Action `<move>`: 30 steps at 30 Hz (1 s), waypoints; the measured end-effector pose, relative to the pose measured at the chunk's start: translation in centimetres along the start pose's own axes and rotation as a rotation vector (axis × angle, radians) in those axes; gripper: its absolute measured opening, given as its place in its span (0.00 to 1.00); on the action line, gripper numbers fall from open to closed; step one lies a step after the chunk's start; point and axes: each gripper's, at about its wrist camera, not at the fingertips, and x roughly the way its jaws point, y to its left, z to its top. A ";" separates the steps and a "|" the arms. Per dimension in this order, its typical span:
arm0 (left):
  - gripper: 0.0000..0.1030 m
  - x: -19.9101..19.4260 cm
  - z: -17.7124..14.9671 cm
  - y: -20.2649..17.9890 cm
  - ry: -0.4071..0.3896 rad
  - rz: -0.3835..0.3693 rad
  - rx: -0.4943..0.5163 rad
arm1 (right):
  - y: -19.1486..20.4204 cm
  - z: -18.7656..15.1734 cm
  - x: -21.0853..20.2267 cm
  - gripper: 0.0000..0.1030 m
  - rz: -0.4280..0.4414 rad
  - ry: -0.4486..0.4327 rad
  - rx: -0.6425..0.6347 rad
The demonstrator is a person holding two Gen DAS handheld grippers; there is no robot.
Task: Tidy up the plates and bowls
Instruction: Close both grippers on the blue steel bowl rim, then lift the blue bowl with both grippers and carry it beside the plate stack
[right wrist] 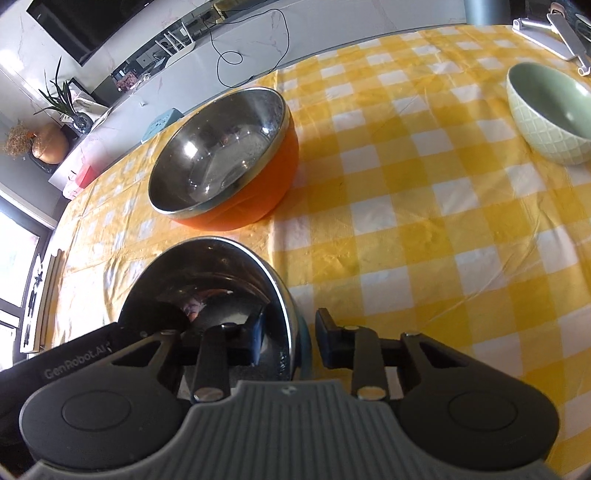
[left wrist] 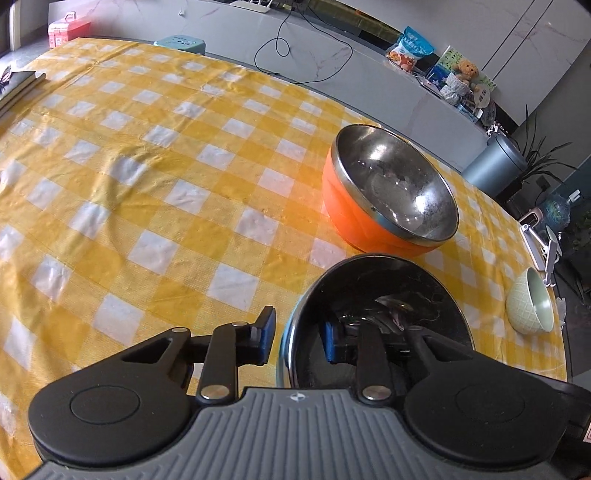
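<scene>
A steel bowl with a blue outer wall [left wrist: 388, 280] sits on the yellow checked tablecloth [left wrist: 166, 184], close under both grippers. My left gripper [left wrist: 299, 338] straddles its left rim, one pad outside and one inside, shut on the wall. My right gripper [right wrist: 290, 341] straddles the opposite rim of the same blue bowl [right wrist: 207, 266] and is shut on it too. Just beyond stands a larger orange bowl with a steel inside [left wrist: 391, 188] [right wrist: 221, 147], upright and empty. A pale green ceramic bowl [left wrist: 532, 306] [right wrist: 550, 110] stands apart to the right, near the table edge.
Dark books [left wrist: 18, 88] lie at the table's far left edge. A white folding stand [right wrist: 554, 33] rests near the green bowl. Beyond the table are a pink box [left wrist: 68, 31], a grey bin [left wrist: 495, 162] and a black cable [left wrist: 295, 48] on the floor.
</scene>
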 end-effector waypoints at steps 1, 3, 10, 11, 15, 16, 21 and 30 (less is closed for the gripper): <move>0.25 0.1 0.0 -0.1 0.002 -0.006 0.002 | -0.1 0.0 0.0 0.25 0.007 0.001 0.003; 0.24 -0.1 -0.1 -0.4 -0.004 0.005 0.019 | 0.0 -0.1 -0.1 0.22 0.008 0.001 0.005; 0.18 -0.5 0.1 -0.4 -0.015 0.017 0.025 | 0.2 -0.1 -0.3 0.20 -0.005 -0.018 -0.002; 0.17 -0.6 0.1 -0.5 -0.015 0.024 0.028 | 0.3 0.0 -0.4 0.19 -0.009 -0.022 -0.003; 0.13 -1.0 0.2 -0.6 -0.013 0.043 0.030 | 0.7 -0.1 -1.0 0.15 -0.026 -0.030 -0.005; 0.12 -1.2 0.2 -0.6 -0.015 0.043 0.029 | 0.8 -0.1 -1.2 0.13 -0.030 -0.032 -0.005; 0.12 -2.5 -0.1 -0.8 -0.029 0.036 0.025 | 0.7 -0.5 -2.2 0.12 -0.025 -0.033 0.004; 0.10 -6.0 -1.1 -1.9 -0.061 0.011 0.037 | 0.7 -1.2 -6.0 0.12 0.000 -0.066 -0.013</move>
